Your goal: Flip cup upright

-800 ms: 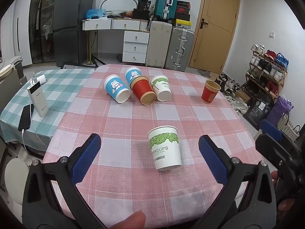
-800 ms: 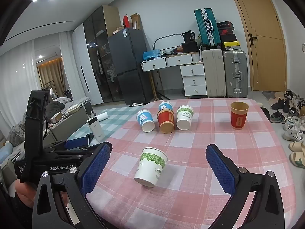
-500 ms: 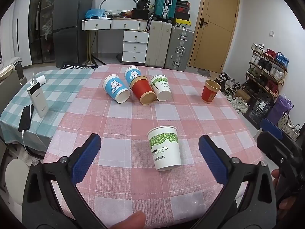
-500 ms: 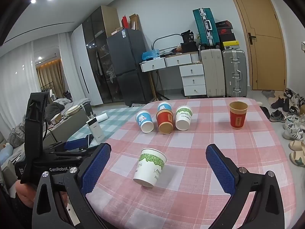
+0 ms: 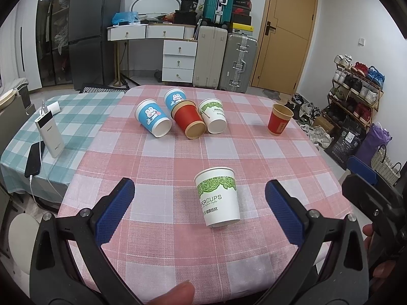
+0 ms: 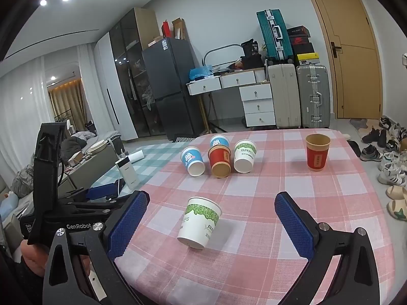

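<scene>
Left hand-held gripper (image 5: pixel 199 204) and right hand-held gripper (image 6: pixel 211 217) both gape wide, holding nothing, above the near edge of the bench (image 5: pixel 157 162). A white cup (image 5: pixel 218 198) stands upright between the fingers; four cups (image 5: pixel 182 120) lie tipped at the far side, a red cup (image 5: pixel 279 119) upright apart. Advice: reach past, grip one tipped cup mid-wall lightly to avoid crushing.

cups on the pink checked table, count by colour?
White with green leaf print: 2, the near cup and one in the far cluster
Blue with rabbit print: 2, one at the cluster's left, one behind
Red: 2, one lying in the cluster, one upright at the right
Total: 6
</scene>
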